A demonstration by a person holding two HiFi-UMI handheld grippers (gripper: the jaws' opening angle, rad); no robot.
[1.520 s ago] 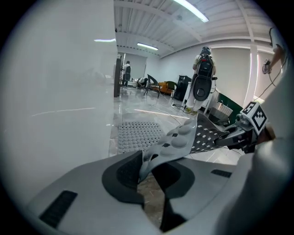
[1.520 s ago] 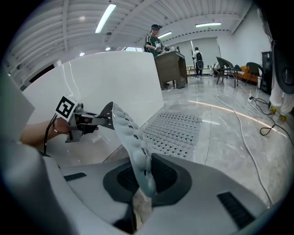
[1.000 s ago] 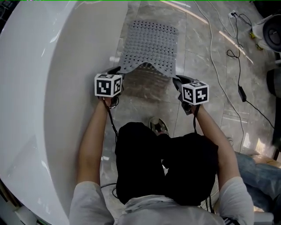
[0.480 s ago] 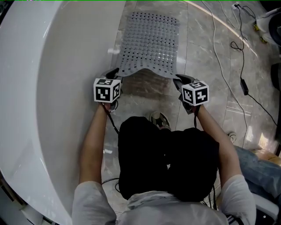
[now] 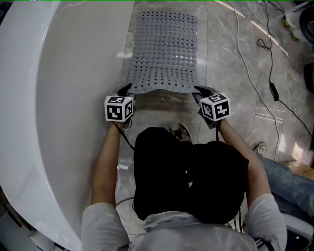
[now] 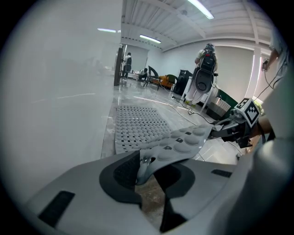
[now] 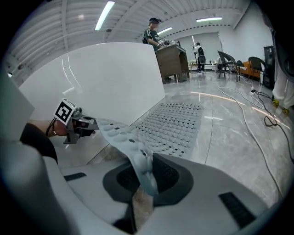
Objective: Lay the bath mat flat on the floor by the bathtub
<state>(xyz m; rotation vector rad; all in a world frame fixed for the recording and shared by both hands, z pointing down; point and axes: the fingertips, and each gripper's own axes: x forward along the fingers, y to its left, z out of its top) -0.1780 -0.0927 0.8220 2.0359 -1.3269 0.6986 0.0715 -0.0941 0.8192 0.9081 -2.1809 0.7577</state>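
The tub (image 5: 64,108) runs off the head view's left edge. The legs (image 5: 189,181) cover most of a shoe (image 5: 178,130). The cables (image 5: 274,91) exit at the right edge.

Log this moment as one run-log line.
left gripper: shut on bath mat | right gripper: shut on bath mat | far end: on floor by bathtub | near edge: raised

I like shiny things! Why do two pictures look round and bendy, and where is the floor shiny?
Both gripper views: a wide-angle lens curves everything and darkens the corners. Right gripper view: the ceiling lights leave bright streaks across the floor. Head view: a shadow lies under the lifted near edge of the bath mat.
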